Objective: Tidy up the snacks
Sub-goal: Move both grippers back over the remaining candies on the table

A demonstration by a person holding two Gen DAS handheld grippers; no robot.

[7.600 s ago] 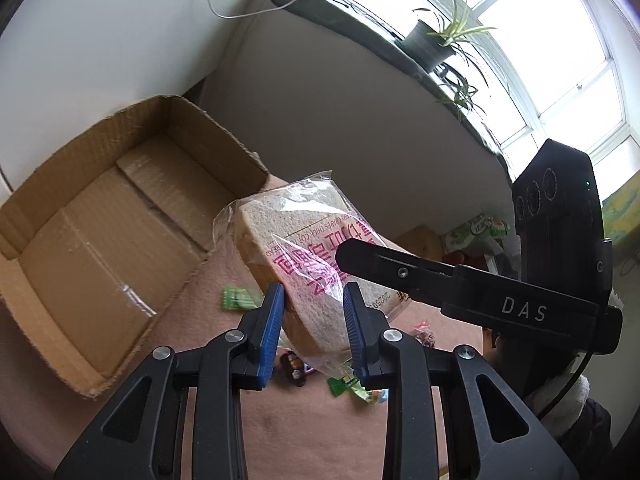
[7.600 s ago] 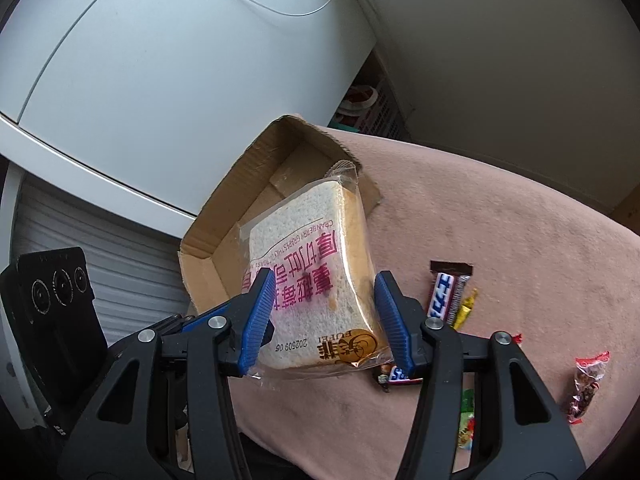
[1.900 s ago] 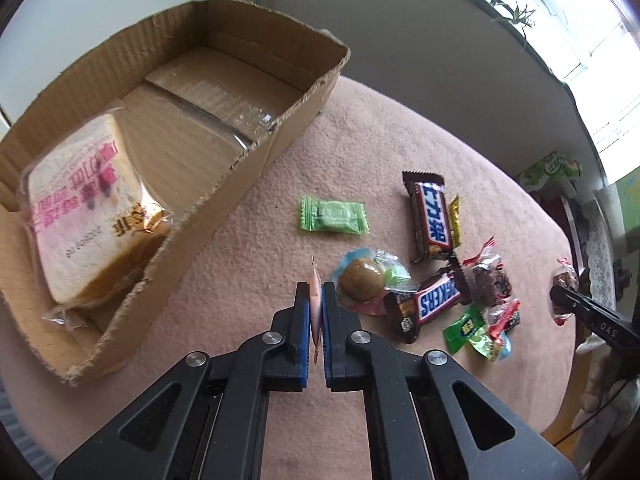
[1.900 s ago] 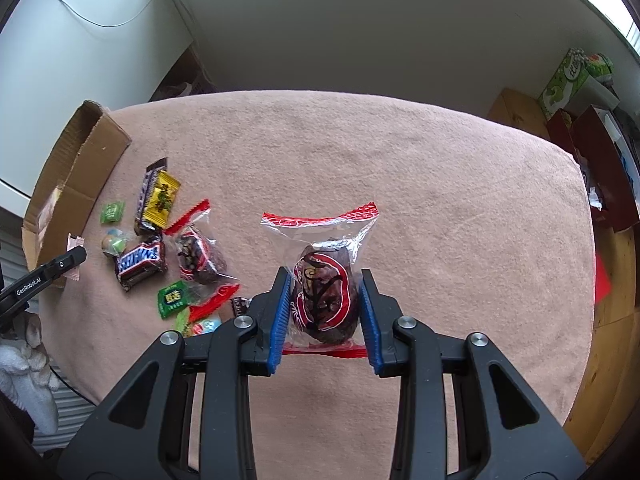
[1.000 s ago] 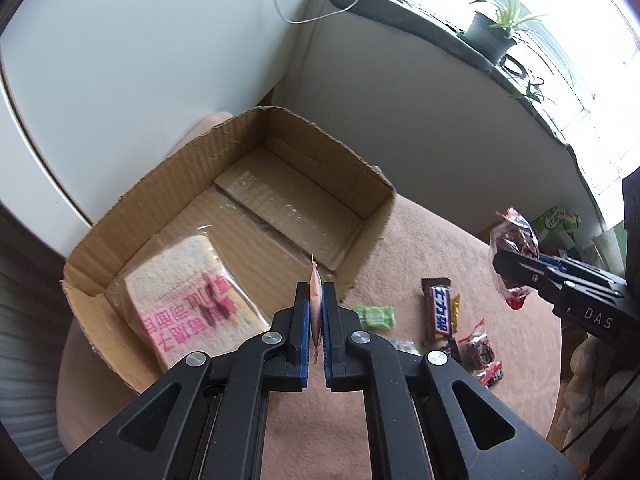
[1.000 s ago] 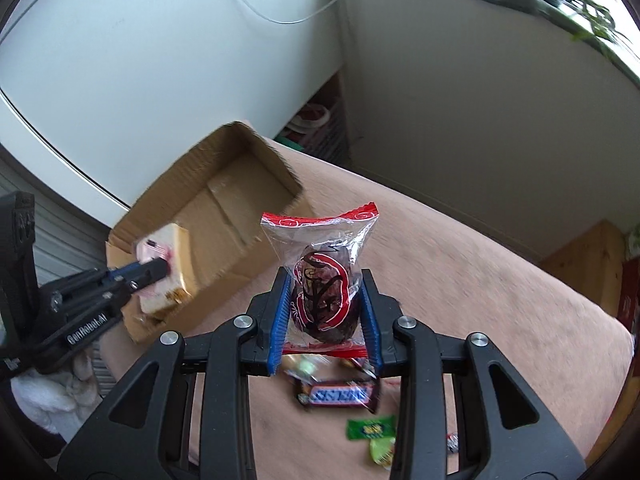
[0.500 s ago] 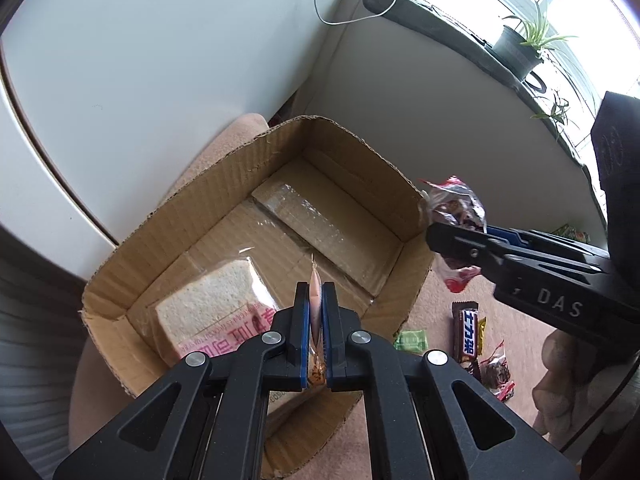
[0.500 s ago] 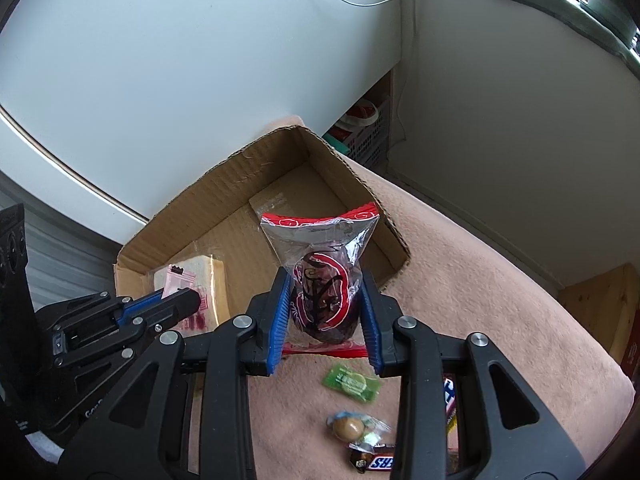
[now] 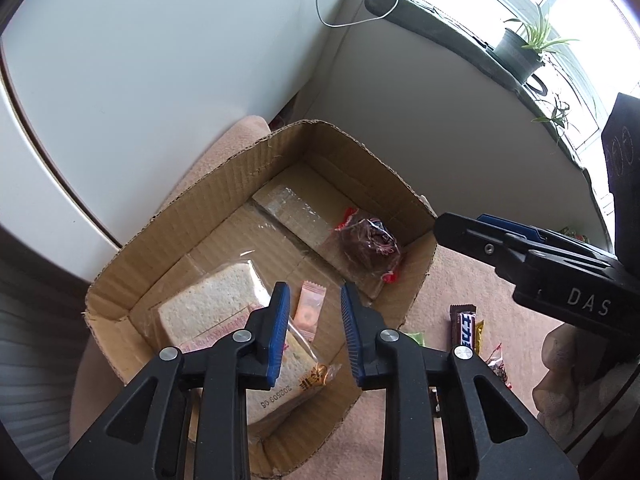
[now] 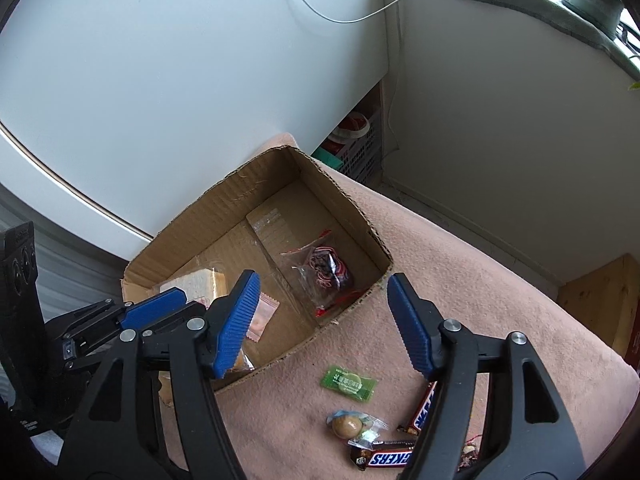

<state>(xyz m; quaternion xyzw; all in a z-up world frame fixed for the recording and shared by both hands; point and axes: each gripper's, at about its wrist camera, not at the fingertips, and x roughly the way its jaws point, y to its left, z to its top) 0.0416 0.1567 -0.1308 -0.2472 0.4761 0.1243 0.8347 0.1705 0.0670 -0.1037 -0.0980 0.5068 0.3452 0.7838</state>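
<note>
A cardboard box (image 9: 224, 176) (image 10: 224, 196) sits on the pink-covered table (image 10: 460, 264). Inside lie a bagged bread slice (image 9: 216, 304) (image 10: 202, 280), a small pink sachet (image 9: 310, 308) (image 10: 262, 316) and a clear bag with a dark chocolate snack (image 9: 366, 242) (image 10: 324, 268). My left gripper (image 9: 312, 308) is open and empty, just above the sachet. My right gripper (image 10: 320, 312) is open wide and empty above the box's near right corner; it shows in the left wrist view (image 9: 500, 236).
Loose snacks lie on the table right of the box: a green candy (image 10: 349, 383), a round candy in clear wrap (image 10: 348, 426), Snickers bars (image 10: 386, 458) (image 9: 464, 326). White wall and a windowsill with a plant (image 9: 520, 52) stand behind.
Both grippers have opened. The pink sachet dropped from my left gripper into the box, and the chocolate snack bag dropped from my right gripper into the box.
</note>
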